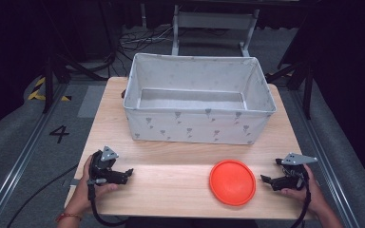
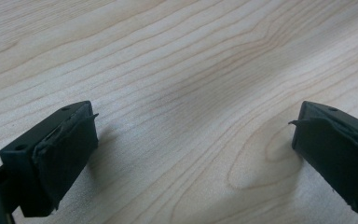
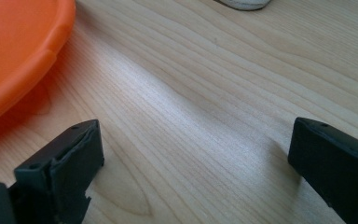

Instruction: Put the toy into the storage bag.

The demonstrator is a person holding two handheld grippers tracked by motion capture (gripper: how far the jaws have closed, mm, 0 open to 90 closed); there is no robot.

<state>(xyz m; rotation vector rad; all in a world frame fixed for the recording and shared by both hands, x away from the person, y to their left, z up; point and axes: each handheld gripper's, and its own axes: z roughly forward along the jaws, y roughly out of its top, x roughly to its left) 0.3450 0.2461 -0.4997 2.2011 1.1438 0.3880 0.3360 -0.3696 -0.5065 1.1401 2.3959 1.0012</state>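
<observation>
With both your left gripper (image 1: pixel 129 172) and right gripper (image 1: pixel 264 179) spread wide and empty, pinch the orange disc (image 1: pixel 232 182), probably light, stiff and slick, by its raised rim.

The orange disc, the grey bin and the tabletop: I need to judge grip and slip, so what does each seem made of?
The orange disc looks like moulded plastic, smooth with a slight sheen and a rolled rim. The grey bin seems soft fabric: matte, printed with small motifs, its walls slightly slack. The tabletop shows pale wood grain with a smooth, low-gloss finish; solid wood or laminate cannot be told.
</observation>
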